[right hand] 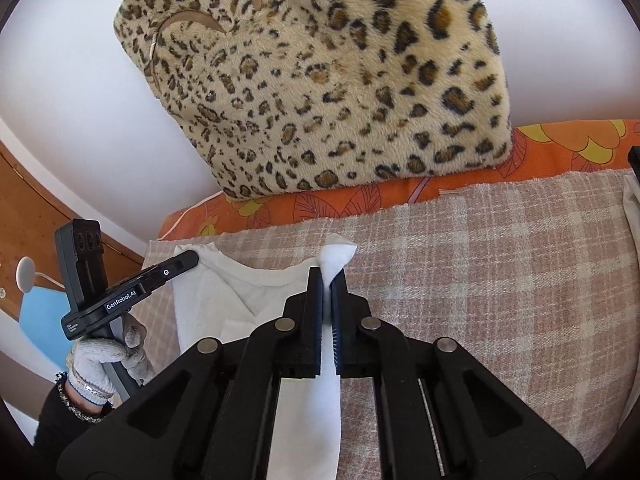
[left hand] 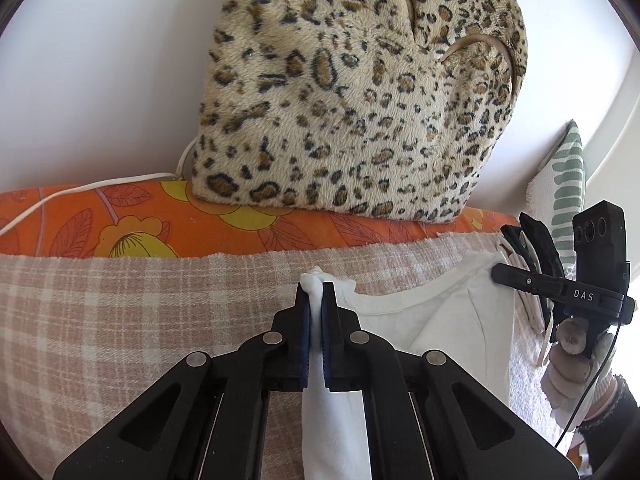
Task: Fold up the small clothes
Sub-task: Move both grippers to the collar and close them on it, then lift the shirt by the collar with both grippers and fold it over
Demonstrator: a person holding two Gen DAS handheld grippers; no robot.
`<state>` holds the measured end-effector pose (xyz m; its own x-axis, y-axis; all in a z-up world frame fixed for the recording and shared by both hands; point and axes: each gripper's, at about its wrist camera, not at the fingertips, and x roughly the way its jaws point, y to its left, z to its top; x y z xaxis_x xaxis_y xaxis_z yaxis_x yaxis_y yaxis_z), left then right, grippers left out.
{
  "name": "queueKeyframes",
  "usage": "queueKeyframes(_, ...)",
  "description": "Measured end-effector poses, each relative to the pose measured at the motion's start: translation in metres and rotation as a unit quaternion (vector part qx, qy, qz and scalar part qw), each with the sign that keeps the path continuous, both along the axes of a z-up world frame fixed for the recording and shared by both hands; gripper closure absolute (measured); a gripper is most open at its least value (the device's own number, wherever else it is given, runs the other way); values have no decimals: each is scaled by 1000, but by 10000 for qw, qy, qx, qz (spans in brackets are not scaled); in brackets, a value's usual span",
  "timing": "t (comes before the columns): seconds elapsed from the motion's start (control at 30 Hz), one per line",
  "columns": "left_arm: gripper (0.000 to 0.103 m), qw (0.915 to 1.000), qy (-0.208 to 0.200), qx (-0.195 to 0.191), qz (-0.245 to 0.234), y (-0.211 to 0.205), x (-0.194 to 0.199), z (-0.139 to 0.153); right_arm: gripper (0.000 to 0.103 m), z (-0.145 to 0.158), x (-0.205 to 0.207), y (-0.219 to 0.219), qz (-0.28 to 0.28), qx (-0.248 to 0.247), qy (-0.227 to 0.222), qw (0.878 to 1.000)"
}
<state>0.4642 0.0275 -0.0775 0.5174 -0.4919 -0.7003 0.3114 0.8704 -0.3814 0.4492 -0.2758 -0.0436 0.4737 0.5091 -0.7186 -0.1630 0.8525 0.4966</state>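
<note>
A small white garment (left hand: 448, 320) lies stretched over the pink checked blanket (left hand: 120, 320). My left gripper (left hand: 316, 292) is shut on one top corner of it, with cloth bunched between the pads. My right gripper (right hand: 330, 280) is shut on the other top corner of the white garment (right hand: 224, 300). The right gripper also shows at the right edge of the left wrist view (left hand: 500, 270), and the left gripper shows at the left of the right wrist view (right hand: 192, 258). The neckline sags between the two corners.
A leopard-print cushion (left hand: 360, 92) leans on the white wall behind an orange flowered sheet (left hand: 140, 224). A white cable (left hand: 80, 192) runs over the sheet. A green-leaf pillow (left hand: 566, 184) stands at the right. A wooden door (right hand: 36, 208) is at the left.
</note>
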Motion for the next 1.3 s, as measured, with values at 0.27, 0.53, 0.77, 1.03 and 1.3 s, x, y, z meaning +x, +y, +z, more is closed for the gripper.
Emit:
queueKeyframes(0.27, 100, 9997, -244, -38, -38, -1, -27, 31, 98, 33, -24, 1, 91, 33, -233, 9997)
queueKeyframes(0.53, 100, 9989, -454, 17, -75, -2, -69, 63, 98, 68, -61, 4, 196, 30, -428, 9989)
queueKeyframes(0.77, 100, 9984, -562, 62, -57, -2, -112, 81, 98, 88, -100, 6, 266, 30, -536, 9982)
queueKeyframes(1.03, 100, 9978, -651, 78, -44, 0, -165, 91, 98, 103, -152, 9, 345, -56, -627, 9974)
queueKeyframes(1.3, 100, 9974, -693, 186, -100, -1, -223, 85, 98, 106, -210, 17, 489, -279, -726, 9958)
